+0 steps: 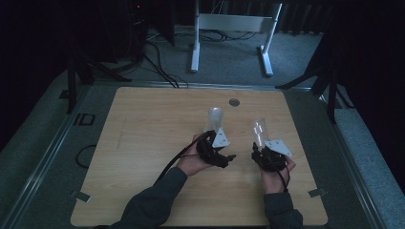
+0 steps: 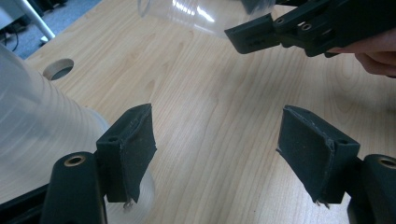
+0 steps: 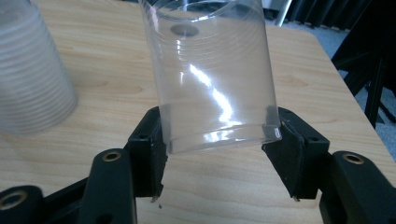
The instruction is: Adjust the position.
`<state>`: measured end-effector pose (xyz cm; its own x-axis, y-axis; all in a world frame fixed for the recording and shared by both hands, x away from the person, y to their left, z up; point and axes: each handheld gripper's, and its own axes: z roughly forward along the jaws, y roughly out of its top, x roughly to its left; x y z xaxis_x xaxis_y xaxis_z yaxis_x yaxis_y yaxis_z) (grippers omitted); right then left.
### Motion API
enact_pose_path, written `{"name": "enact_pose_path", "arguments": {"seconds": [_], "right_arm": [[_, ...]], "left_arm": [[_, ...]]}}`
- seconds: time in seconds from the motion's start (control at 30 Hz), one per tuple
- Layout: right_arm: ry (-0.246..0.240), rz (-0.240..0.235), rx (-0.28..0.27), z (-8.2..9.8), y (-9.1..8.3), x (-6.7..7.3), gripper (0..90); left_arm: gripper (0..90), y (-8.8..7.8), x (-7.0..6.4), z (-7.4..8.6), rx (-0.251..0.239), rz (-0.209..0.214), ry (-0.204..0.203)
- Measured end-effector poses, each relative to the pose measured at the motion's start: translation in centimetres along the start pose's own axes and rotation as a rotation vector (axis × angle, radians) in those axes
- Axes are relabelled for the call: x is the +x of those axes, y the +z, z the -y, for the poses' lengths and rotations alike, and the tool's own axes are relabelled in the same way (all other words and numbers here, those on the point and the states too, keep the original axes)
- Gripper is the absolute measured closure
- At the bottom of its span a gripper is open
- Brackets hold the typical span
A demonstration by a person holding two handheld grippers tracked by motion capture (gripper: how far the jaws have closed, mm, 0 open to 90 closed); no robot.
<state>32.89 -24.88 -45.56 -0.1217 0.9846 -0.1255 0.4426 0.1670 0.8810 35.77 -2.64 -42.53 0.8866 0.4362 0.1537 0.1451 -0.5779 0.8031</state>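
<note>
Gripping a clear plastic cup [image 3: 212, 74] by its base, the right gripper [image 3: 219, 140] holds it clamped, above the wooden table [image 1: 143, 157], right of centre. The left gripper [image 2: 217, 149] stands released, nothing between its pads. A stack of ribbed clear cups [image 2: 42, 140] sits just left of its left jaw.

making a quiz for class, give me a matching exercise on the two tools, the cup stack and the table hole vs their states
1 left tool
2 right tool
3 cup stack
4 round hole

a cut into the tabletop
b shut on a clear cup
c open, nothing between the jaws
d ribbed, beside the left tool

Pairs: 1-c, 2-b, 3-d, 4-a
</note>
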Motion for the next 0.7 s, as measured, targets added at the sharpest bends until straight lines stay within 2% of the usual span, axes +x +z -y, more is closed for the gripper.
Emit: {"name": "enact_pose_path", "arguments": {"seconds": [0.23, 0.7], "right_arm": [[-0.004, 0.008, -0.073, 0.0, -0.6, 0.2, 42.1], [0.006, 0.022, -0.181, 0.1, -1.4, 0.3, 42.1]], "left_arm": [[27.2, 0.0, 0.1, -0.1, -0.009, -0.003, -0.019], [27.5, -0.1, 0.2, -0.3, -0.026, -0.01, -0.046]]}}
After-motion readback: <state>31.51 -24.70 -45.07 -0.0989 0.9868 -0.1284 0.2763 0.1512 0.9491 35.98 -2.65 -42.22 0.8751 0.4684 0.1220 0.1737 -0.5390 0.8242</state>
